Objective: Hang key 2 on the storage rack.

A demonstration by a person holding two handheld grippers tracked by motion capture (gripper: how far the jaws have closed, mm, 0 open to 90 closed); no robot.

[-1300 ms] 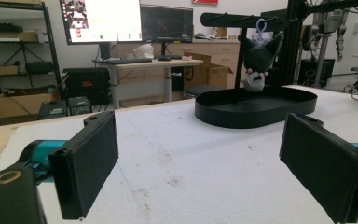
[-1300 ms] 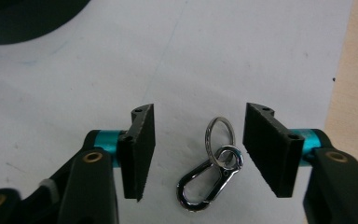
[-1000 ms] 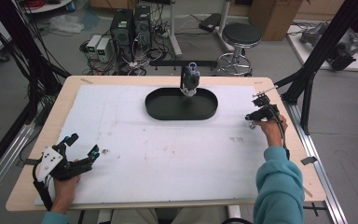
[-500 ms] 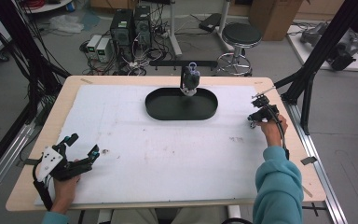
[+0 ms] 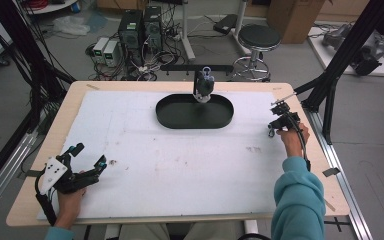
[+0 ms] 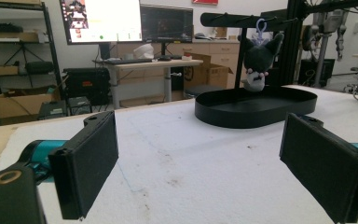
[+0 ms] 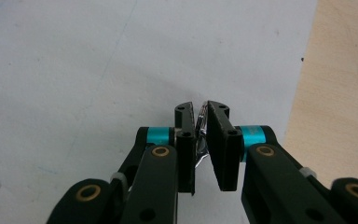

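Plush keychain [image 5: 203,85] hanging over oval tray [image 5: 194,112], far centre. Right hand-held gripper [image 5: 279,122] nearer, clamped on small shiny item [image 7: 201,122]; left hand-held gripper [image 5: 86,159] jaws apart, empty.

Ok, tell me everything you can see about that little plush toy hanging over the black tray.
The plush toy is a small soft figure, dark grey to black on top with pointed ears and a white lower body with small pink marks. A pale blue loop at its head hooks it onto a black horizontal bar. It hangs upright, just above the far side of the black oval tray. Neither gripper is near it.
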